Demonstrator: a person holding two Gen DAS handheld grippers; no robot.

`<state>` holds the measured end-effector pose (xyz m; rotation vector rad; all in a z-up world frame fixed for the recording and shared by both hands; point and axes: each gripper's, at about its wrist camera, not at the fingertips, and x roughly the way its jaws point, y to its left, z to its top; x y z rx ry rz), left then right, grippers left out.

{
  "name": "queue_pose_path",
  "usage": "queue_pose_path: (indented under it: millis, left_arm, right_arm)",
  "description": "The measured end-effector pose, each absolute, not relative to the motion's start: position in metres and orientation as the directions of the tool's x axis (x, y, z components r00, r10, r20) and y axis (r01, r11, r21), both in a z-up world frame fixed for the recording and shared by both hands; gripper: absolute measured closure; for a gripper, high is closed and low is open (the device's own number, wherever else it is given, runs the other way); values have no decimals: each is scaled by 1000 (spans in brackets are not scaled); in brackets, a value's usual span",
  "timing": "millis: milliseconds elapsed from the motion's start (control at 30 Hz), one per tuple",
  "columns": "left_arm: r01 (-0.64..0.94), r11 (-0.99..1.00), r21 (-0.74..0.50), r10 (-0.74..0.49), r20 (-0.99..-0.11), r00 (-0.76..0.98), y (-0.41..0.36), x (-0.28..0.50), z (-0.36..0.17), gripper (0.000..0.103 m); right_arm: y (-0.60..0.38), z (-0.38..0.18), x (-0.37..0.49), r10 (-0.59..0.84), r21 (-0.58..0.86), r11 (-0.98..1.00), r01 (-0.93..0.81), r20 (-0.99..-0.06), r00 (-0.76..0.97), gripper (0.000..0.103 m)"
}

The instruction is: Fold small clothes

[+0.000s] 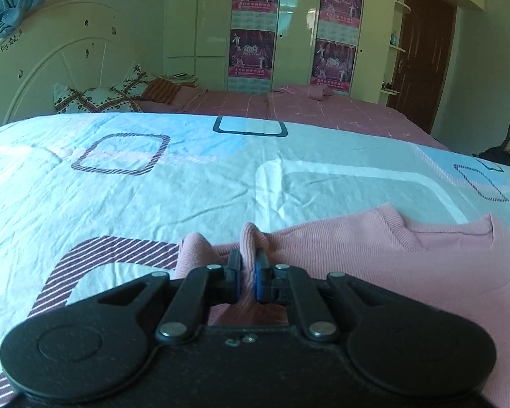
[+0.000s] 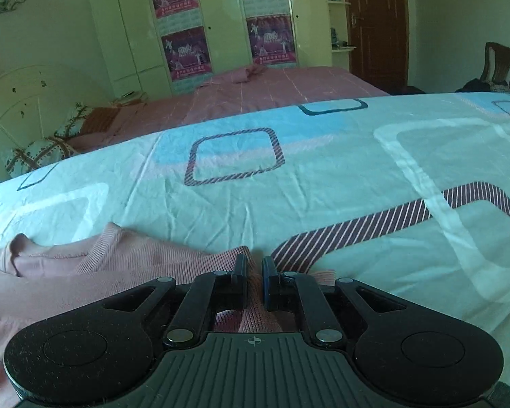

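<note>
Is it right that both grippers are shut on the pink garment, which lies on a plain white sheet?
Not quite: the sheet is not plain white. Both wrist views show it light blue and white, with rounded squares and striped bands. The rest holds: the left gripper and the right gripper each pinch a fold of the pink garment.

The left gripper sits low at six o'clock, its jaws pinched on a raised fold of the pink ribbed garment, which spreads flat toward four o'clock over the pale blue patterned bedsheet. At twelve o'clock stands a wardrobe with posters.
</note>
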<state>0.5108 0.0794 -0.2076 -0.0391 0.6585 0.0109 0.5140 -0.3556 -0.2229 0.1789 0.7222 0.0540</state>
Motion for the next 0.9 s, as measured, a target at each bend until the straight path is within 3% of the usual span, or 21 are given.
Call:
queue_pose_path:
  millis: [67, 167, 200, 233, 400, 567, 733, 900]
  left_arm:
    - [-19, 1000, -23, 1, -609, 793, 78, 510, -204, 88]
    - [-12, 1000, 11, 16, -583, 812, 78, 500, -196, 61]
    - [-13, 1000, 6, 14, -568, 823, 79, 493, -191, 45]
    - [-14, 1000, 7, 16, -553, 833, 79, 487, -187, 36]
    - [69, 997, -17, -68, -543, 837, 65, 452, -168, 37]
    - [194, 980, -42, -180, -597, 782, 27, 425, -177, 36]
    - [145, 989, -35, -133, -647, 751, 20, 416, -204, 35]
    - [95, 995, -32, -93, -648, 755, 44, 408, -206, 35]
  right_arm:
    - [-360, -221, 511, 123, 205, 979, 17, -647, 753, 95]
    - [-364, -210, 502, 106, 205, 978, 33, -630, 769, 93]
    - [-364, -204, 497, 98, 200, 979, 36, -619, 780, 93]
    - [-364, -198, 493, 105, 205, 978, 28, -607, 788, 93]
    - [-342, -180, 468, 197, 194, 976, -98, -598, 777, 93]
    - [-311, -185, 443, 281, 229, 958, -173, -625, 728, 93]
    - [-274, -197, 420, 297, 169, 954, -248, -646, 703, 93]
    - [-293, -216, 409, 205, 107, 978, -180, -662, 720, 93]
